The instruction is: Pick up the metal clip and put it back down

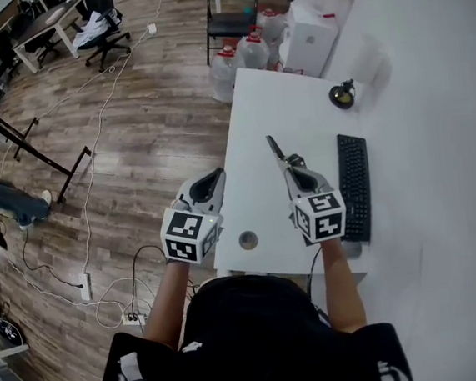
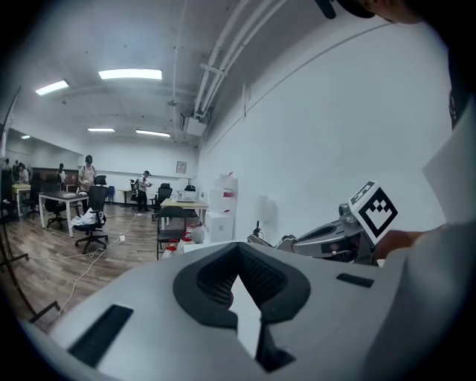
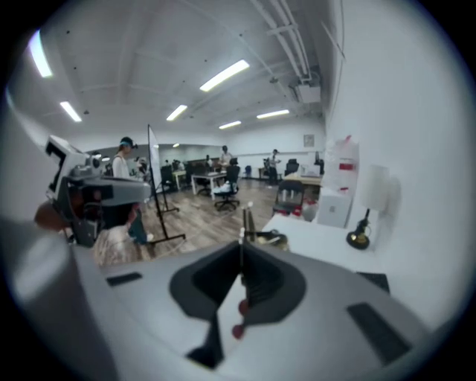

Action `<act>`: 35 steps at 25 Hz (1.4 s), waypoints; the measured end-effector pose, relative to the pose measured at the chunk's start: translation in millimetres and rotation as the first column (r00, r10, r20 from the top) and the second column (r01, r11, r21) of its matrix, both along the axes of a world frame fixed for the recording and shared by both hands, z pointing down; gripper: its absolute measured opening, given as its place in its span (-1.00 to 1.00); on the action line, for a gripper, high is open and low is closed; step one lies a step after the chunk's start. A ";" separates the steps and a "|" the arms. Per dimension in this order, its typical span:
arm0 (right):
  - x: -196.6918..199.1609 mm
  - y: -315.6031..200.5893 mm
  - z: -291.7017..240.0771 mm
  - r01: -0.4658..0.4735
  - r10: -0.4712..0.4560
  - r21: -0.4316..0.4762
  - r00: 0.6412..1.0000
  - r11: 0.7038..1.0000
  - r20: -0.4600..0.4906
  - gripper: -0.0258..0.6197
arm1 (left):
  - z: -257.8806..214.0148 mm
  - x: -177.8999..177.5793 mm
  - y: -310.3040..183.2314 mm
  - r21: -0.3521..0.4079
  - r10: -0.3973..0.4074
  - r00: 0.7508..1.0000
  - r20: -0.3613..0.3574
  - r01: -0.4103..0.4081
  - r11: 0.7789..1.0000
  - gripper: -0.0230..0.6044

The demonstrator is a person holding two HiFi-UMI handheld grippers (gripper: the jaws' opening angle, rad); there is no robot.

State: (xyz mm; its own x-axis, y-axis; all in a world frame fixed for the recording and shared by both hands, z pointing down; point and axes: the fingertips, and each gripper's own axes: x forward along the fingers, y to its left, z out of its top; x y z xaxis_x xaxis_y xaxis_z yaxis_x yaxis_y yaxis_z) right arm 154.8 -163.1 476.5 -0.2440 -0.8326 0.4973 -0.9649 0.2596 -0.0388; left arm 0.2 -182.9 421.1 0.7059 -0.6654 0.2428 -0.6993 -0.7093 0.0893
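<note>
My right gripper hangs above the white table, shut on the metal clip, a thin dark piece that sticks out past the fingertips. In the right gripper view the clip stands upright from the closed jaws of the right gripper, with a dark part of it just beyond. My left gripper is held off the table's left edge, over the wooden floor. In its own view the left gripper has its tips together with nothing between them.
A black keyboard lies along the table's right side, and a small black lamp stands at the far right. A round cable hole sits near the front edge. Water jugs, a chair and white boxes stand beyond the table.
</note>
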 end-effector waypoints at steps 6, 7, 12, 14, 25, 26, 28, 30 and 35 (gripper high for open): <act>5.0 2.5 -52.2 -0.040 0.038 0.134 0.999 0.990 0.015 -0.80 | -35.6 5.5 -0.6 0.069 0.036 0.999 -0.026 -0.034 0.997 -0.85; 5.7 2.9 -59.2 -0.044 0.041 0.153 0.999 0.987 0.017 -0.80 | -41.8 6.2 -1.1 0.080 0.038 0.999 -0.033 -0.036 0.996 -0.85; 10.0 3.4 -90.3 -0.053 0.052 0.233 0.999 0.971 0.012 -0.80 | -67.2 9.7 -3.0 0.154 0.047 0.999 -0.028 -0.042 0.987 -0.85; 12.2 2.6 -100.4 -0.057 0.056 0.255 0.998 0.965 0.009 -0.81 | -75.0 11.8 -3.6 0.181 0.052 0.998 -0.020 -0.048 0.982 -0.85; 16.3 -2.9 -140.0 -0.059 0.052 0.346 0.998 0.936 0.027 -0.81 | -97.0 20.2 -8.3 0.235 0.080 0.996 -0.034 -0.069 0.969 -0.85; 15.9 -2.4 -143.6 -0.057 0.052 0.354 0.998 0.933 0.025 -0.81 | -98.3 19.9 -8.0 0.239 0.080 0.996 -0.035 -0.069 0.969 -0.85; 13.9 -0.9 -151.2 -0.054 0.050 0.370 0.999 0.927 0.020 -0.81 | -100.7 18.1 -7.3 0.246 0.078 0.996 -0.037 -0.067 0.967 -0.85; 12.4 -1.4 -159.3 -0.049 0.047 0.387 0.999 0.921 0.016 -0.81 | -102.1 17.3 -8.1 0.251 0.075 0.997 -0.035 -0.064 0.966 -0.85; 8.6 -3.8 -173.9 -0.040 0.043 0.413 0.999 0.910 0.003 -0.81 | -110.0 15.1 -9.1 0.263 0.075 0.996 -0.040 -0.062 0.963 -0.85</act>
